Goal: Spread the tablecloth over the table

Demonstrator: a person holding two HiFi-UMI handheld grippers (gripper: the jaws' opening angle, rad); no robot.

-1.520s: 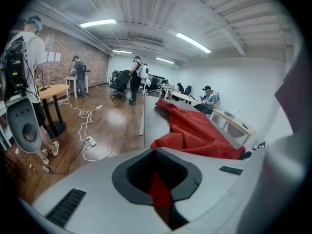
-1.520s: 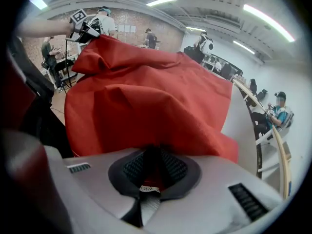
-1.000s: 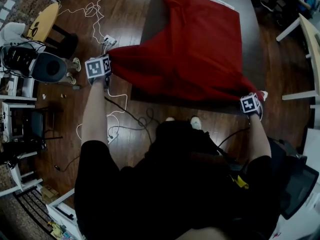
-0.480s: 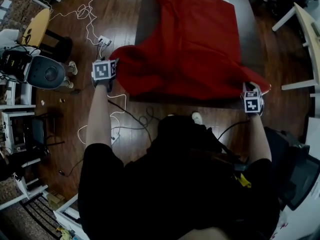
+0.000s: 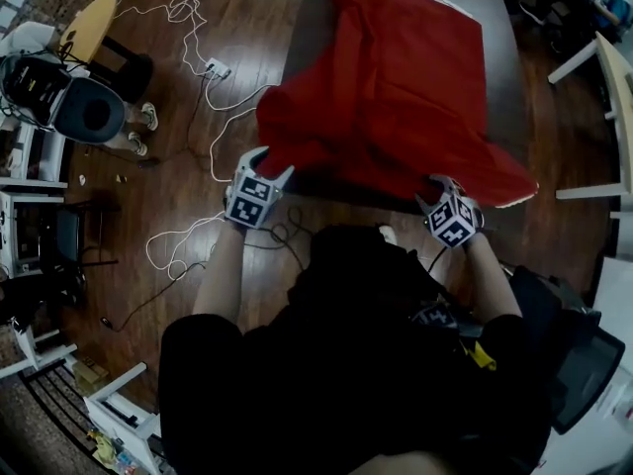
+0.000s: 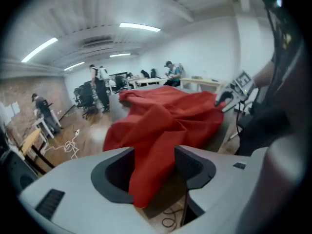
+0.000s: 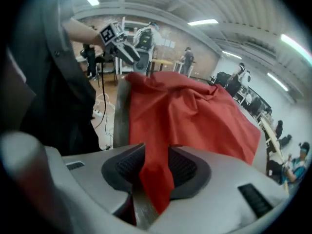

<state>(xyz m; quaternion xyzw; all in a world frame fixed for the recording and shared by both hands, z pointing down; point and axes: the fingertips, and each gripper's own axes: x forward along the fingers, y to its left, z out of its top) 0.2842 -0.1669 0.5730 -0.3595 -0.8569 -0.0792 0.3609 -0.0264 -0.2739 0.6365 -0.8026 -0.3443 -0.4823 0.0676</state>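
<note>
A red tablecloth (image 5: pixel 396 77) lies rumpled on the dark table (image 5: pixel 499 77), its near corners drooping over the near edge. My left gripper (image 5: pixel 269 166) is below the cloth's near-left corner, just off the table edge. Its jaws sprang wide and have just come in slightly; in the left gripper view (image 6: pixel 153 169) the tablecloth (image 6: pixel 165 116) shows in the gap, untouched by the pads. My right gripper (image 5: pixel 442 188) is at the near edge, left of the near-right corner. Its jaws (image 7: pixel 155 167) have just been opening, and a fold of tablecloth (image 7: pixel 195 111) hangs loose between them.
White cables (image 5: pixel 198 38) and a power strip (image 5: pixel 218 67) trail over the wooden floor left of the table. A round black unit (image 5: pixel 94 117) stands far left, a white table (image 5: pixel 613 77) at the right. People stand in the background.
Both grippers have let go of the cloth's near corners and moved inward along the near table edge. The left corner has dropped from its stretched-out position.
</note>
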